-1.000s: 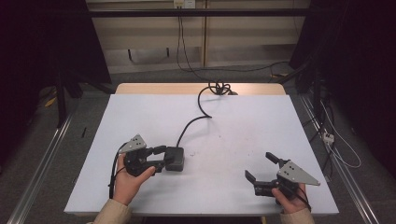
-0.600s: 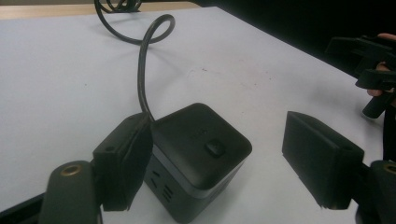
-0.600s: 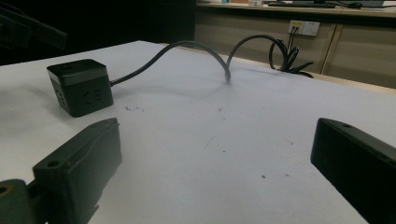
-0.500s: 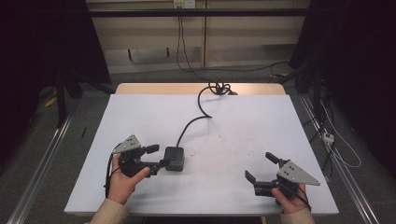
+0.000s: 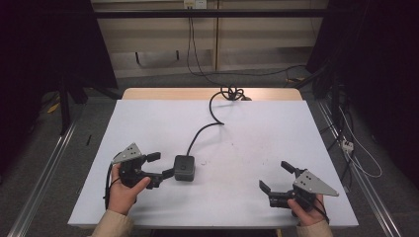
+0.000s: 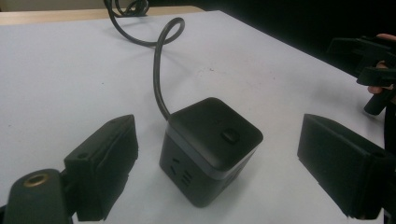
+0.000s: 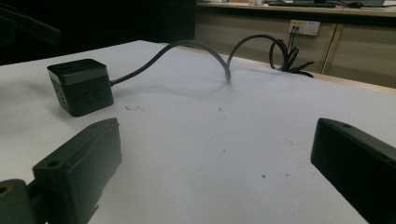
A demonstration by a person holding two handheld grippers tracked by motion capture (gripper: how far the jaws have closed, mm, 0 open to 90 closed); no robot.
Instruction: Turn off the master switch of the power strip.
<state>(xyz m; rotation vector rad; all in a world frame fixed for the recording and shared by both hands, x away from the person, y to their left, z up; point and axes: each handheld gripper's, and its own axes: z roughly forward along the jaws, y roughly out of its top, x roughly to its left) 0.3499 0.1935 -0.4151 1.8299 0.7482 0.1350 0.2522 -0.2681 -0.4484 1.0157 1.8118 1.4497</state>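
A black power cube [image 5: 184,168] [image 6: 210,149] [image 7: 80,86] rests on the white table top [image 5: 257,133], left of centre near the front. Its black cable [image 5: 200,131] [image 6: 159,79] [image 7: 196,46] runs toward the far edge. My left gripper [image 5: 160,165] [image 6: 219,140] is open and points right at the cube. The cube sits just ahead of its two jaws, and none of the views settles whether the near jaw tip touches it. My right gripper [image 5: 275,177] [image 7: 219,149] is open at the front right, over bare table, with nothing between its fingers.
The cable ends in a tangled coil [image 5: 232,93] [image 7: 285,53] at the far table edge, where a strip of bare wood [image 5: 163,94] shows. More cables lie on the floor to the right [image 5: 353,148]. Dark curtains stand at both sides.
My left gripper has drawn back a little to the left, away from the cube. The cube and my right gripper have stayed in place.
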